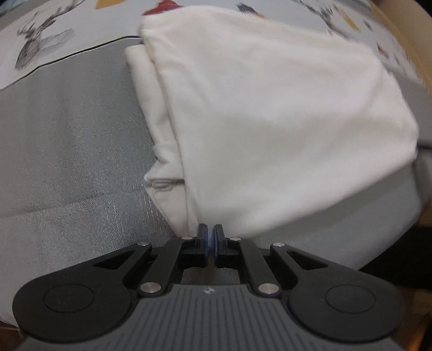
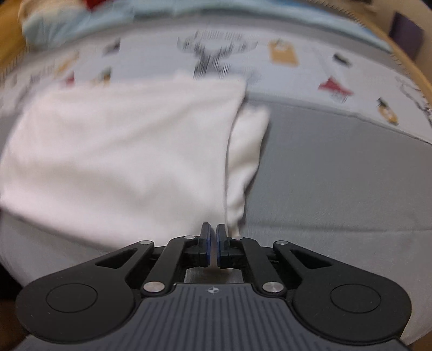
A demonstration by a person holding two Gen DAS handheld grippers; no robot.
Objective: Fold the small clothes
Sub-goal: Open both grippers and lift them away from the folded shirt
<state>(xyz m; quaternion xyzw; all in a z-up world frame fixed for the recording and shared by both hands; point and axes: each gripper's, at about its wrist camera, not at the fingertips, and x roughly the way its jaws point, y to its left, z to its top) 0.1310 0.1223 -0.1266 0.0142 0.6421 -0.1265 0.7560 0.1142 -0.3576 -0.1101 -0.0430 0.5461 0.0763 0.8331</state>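
A white garment [image 1: 270, 121] lies folded on the grey bed cover, its layers stacked with a sleeve edge showing at the left side. My left gripper [image 1: 211, 229] is shut at the garment's near corner, its blue pads together against the hem. In the right wrist view the same white garment [image 2: 121, 151] fills the left half, blurred. My right gripper [image 2: 213, 228] is nearly shut at the garment's near right corner; whether cloth sits between the pads cannot be told.
The grey bed cover [image 1: 67, 162] has a white band printed with deer heads and small coloured shapes [image 2: 216, 54] beyond the garment. A wooden bed frame edge [image 2: 421, 70] curves at the right. A pale blue bundle [image 2: 67, 21] lies at the far left.
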